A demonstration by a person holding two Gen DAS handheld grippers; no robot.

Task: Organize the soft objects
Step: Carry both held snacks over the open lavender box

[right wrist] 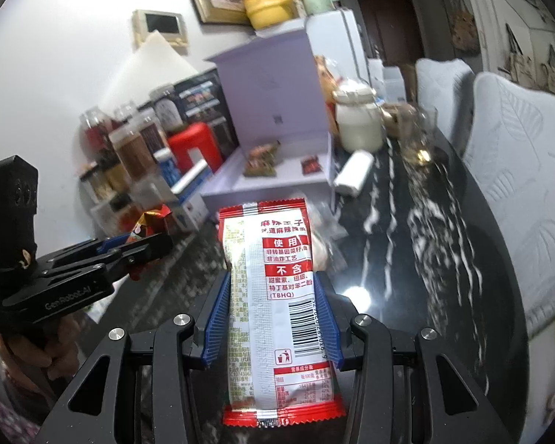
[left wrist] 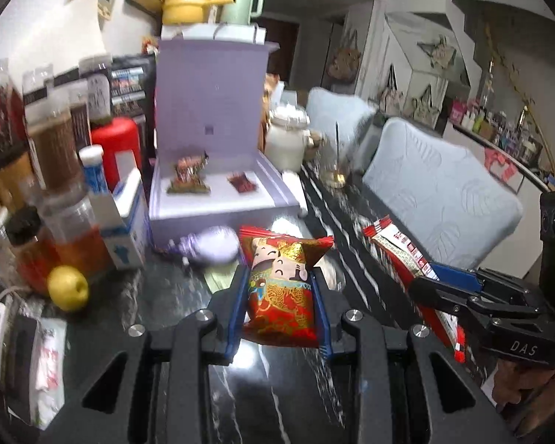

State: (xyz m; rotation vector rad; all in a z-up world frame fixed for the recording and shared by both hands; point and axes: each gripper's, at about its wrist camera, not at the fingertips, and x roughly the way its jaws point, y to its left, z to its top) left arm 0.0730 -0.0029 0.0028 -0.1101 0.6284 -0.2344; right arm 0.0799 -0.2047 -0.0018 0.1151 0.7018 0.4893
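Red-and-gold cartoon-printed packet, red-and-white barcoded packet, lilac box, black white-veined tabletop.

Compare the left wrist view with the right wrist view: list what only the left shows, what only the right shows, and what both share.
Only the left wrist view: a yellow apple-like fruit on the dark table, and the cartoon printed face of the red packet gripped by the left gripper.

Only the right wrist view: the barcode and printed back of the red-and-white packet held in the right gripper.

Both: the open lilac box with small wrapped snacks inside, the white jar, the yellow pot and each other's gripper.
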